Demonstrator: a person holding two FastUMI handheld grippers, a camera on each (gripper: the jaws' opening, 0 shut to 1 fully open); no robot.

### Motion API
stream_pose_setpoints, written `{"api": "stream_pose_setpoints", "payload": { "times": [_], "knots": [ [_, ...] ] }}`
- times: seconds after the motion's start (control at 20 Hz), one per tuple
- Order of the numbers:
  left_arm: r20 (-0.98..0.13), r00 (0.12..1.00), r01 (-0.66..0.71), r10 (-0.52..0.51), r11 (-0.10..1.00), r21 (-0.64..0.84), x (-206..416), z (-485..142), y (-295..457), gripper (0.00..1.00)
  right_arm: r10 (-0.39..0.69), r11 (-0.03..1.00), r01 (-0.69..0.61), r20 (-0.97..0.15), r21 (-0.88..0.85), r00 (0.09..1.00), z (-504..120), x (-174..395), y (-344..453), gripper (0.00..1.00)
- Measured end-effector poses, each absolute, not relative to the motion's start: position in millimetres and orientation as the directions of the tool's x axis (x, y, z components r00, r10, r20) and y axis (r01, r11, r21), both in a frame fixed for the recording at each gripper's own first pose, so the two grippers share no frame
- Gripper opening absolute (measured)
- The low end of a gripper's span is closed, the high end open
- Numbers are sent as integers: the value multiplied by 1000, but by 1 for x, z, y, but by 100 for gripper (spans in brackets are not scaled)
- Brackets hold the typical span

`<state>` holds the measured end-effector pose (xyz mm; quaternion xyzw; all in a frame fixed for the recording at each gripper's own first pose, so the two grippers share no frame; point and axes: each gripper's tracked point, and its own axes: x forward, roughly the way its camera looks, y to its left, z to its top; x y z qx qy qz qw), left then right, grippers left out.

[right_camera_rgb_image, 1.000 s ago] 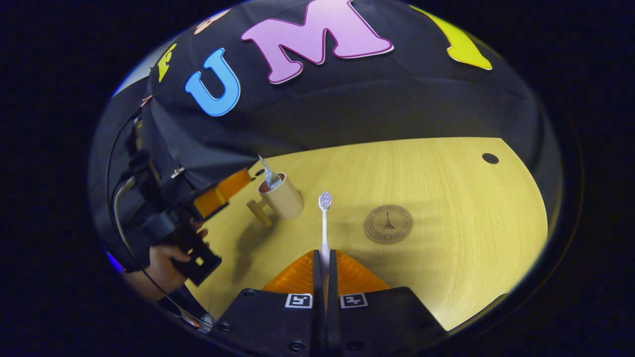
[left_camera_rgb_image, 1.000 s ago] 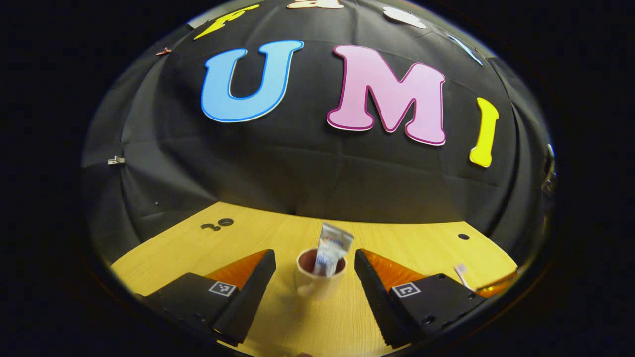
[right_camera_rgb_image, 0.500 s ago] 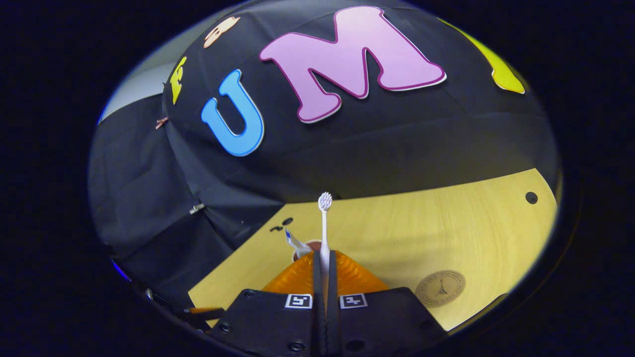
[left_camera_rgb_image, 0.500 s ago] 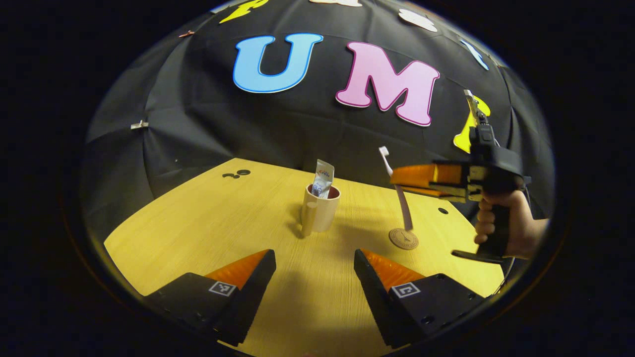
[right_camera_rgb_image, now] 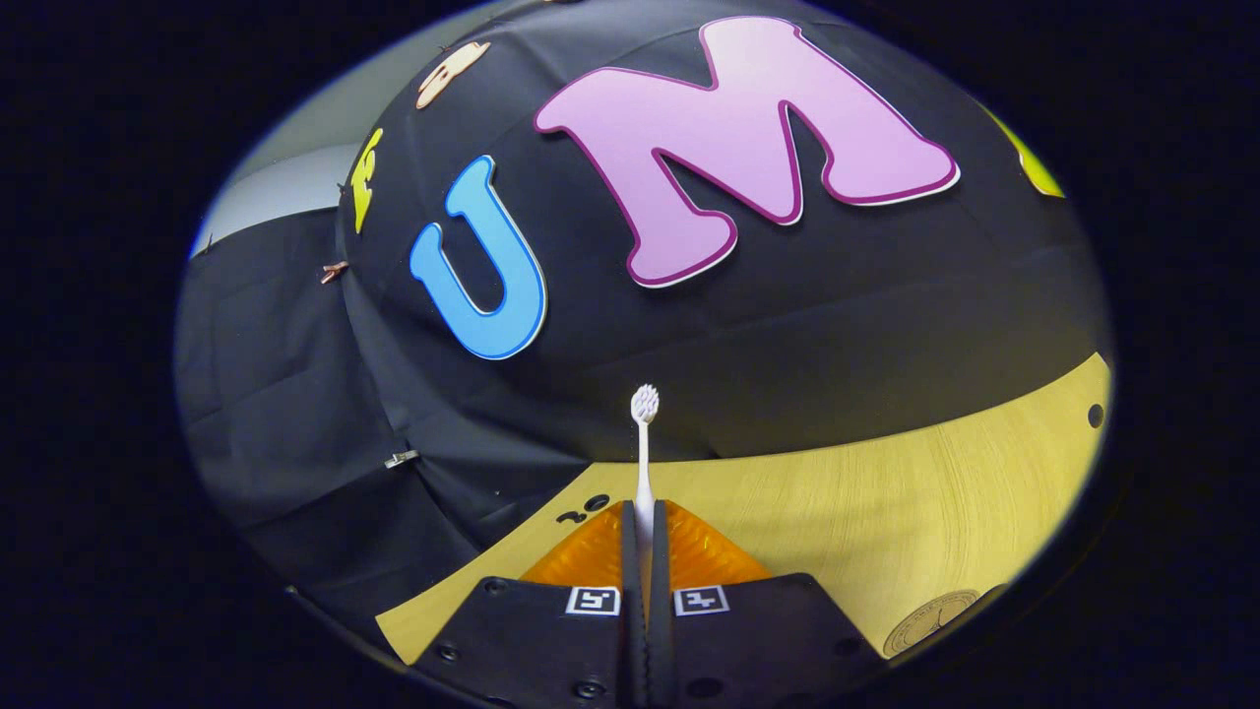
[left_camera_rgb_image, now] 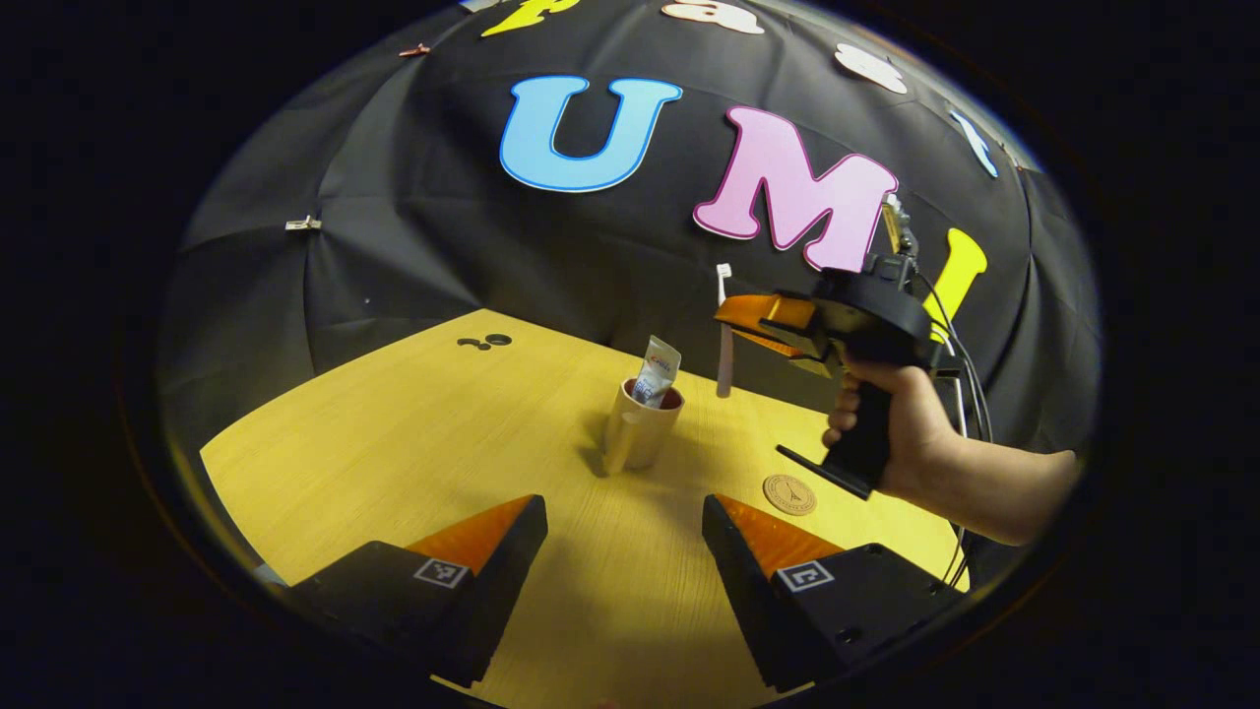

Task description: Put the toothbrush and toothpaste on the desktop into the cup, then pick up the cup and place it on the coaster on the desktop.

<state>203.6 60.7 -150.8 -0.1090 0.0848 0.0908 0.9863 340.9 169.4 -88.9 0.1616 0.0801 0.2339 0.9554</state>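
A beige cup [left_camera_rgb_image: 645, 438] stands mid-table with the toothpaste tube [left_camera_rgb_image: 657, 370] sticking out of it. My left gripper [left_camera_rgb_image: 625, 527] is open and holds nothing, well in front of the cup. My right gripper [left_camera_rgb_image: 740, 315] hovers above the table, just right of the cup, shut on the white toothbrush [left_camera_rgb_image: 724, 340], which hangs upright with its bristles up and its lower end near rim height. In the right gripper view, the toothbrush [right_camera_rgb_image: 644, 453] rises from my shut right gripper [right_camera_rgb_image: 644, 527]. The round brown coaster [left_camera_rgb_image: 789, 494] lies right of the cup; its edge [right_camera_rgb_image: 930, 622] peeks in low right.
The wooden tabletop [left_camera_rgb_image: 413, 433] runs back to the black cloth wall. Small dark holes [left_camera_rgb_image: 484, 342] mark its far left, also seen as holes [right_camera_rgb_image: 586, 507] beside the right gripper. A person's hand [left_camera_rgb_image: 901, 433] and forearm reach in from the right.
The right gripper carried the toothbrush leftward, closer to the cup, and its view tilted up so the cup left it. The left gripper backed off a little, still open.
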Motion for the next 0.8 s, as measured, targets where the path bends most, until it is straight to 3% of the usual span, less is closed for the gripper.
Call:
{"api": "stream_pose_setpoints", "payload": {
  "times": [0.35, 0.8],
  "knots": [
    [-147, 976, -196, 162, 945, -262, 191, -123, 70, 98, 473, 837, -424, -67, 347, 879, -128, 379, 189, 5],
    [-209, 966, -201, 152, 951, -236, 188, -165, 61, 98, 489, 844, -475, 6, 247, 872, -155, 389, 196, 6]
  ]
}}
